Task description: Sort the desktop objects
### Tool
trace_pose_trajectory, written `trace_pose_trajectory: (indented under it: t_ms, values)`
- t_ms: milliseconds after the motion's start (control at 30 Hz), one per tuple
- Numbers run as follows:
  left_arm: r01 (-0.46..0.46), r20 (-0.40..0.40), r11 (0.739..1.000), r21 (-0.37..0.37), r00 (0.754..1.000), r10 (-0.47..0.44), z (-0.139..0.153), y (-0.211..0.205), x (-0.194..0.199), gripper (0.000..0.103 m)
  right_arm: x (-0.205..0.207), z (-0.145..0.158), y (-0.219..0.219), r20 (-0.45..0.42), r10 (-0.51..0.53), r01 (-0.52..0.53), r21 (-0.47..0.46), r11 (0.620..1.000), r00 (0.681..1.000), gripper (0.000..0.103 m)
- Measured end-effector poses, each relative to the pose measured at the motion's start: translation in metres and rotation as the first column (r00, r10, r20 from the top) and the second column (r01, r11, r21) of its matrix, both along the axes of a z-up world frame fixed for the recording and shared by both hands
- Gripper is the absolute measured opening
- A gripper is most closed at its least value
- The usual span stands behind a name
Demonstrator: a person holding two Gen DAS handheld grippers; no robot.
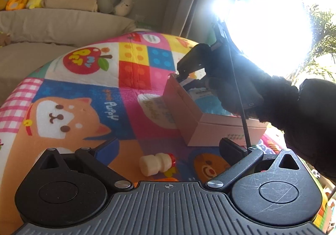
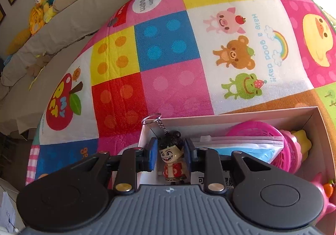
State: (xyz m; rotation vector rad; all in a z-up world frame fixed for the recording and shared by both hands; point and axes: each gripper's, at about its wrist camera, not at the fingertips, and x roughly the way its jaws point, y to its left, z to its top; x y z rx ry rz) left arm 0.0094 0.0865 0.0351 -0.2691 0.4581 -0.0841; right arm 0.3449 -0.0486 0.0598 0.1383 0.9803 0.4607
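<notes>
Right gripper: fingers pinching the keychain figurine by its head, low centre, over the open pink box. Left gripper: fingers spread wide, holding nothing; small white bottle lies between them on the surface.

A bright patchwork mat printed with cartoon animals, coloured squares and a red apple covers the surface. An open pink box rests on it toward its right side. A small white bottle with a red cap lies on its side on the mat, near the box's front corner
</notes>
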Motion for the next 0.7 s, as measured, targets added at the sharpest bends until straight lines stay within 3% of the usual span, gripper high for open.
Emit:
trace_pose_trajectory:
  t_ms: [100,167,233,267,433,533,600,667,700]
  values:
    - [-0.005,-0.008,1.000,-0.002,1.000,0.005,-0.001,0.001,0.001,0.103,0.002,-0.002,-0.002,-0.005,0.005,-0.005,0.019,1.000,1.000,0.026]
    - [-0.007,-0.013,1.000,-0.003,1.000,0.007,-0.002,0.001,0.002,0.103,-0.002,0.003,-0.007,0.004,0.021,-0.021,0.025,0.999,1.000,0.021]
    - [-0.007,-0.018,1.000,-0.002,1.000,0.007,-0.003,0.001,0.004,0.103,-0.009,0.012,-0.018,0.009,0.029,-0.030,0.052,0.998,1.000,0.003]
    - [-0.005,-0.019,1.000,-0.002,1.000,0.005,-0.003,0.001,0.004,0.103,-0.012,0.017,-0.023,0.013,0.031,-0.031,0.069,0.997,0.999,0.000]
    - [0.000,-0.028,1.000,0.005,1.000,0.000,-0.005,-0.001,0.006,0.103,-0.033,0.047,-0.049,0.076,0.051,-0.061,0.124,0.990,0.996,0.000]
    - [0.000,-0.032,1.000,0.014,0.999,0.001,-0.006,-0.003,0.006,0.103,-0.031,0.052,-0.049,0.087,0.031,-0.041,0.110,0.993,0.996,0.002]
    - [0.000,-0.033,1.000,0.016,0.999,0.001,-0.007,-0.003,0.006,0.103,-0.023,0.049,-0.045,0.074,0.010,-0.019,0.125,0.992,0.997,0.011]
    - [-0.003,-0.037,1.000,0.015,0.999,0.003,-0.008,-0.002,0.007,0.103,-0.017,0.045,-0.038,0.086,-0.020,0.011,0.112,0.994,0.996,0.027]
    - [-0.005,-0.040,1.000,0.014,0.999,0.006,-0.008,-0.002,0.008,0.103,-0.015,0.043,-0.034,0.092,-0.025,0.016,0.099,0.995,0.995,0.027]
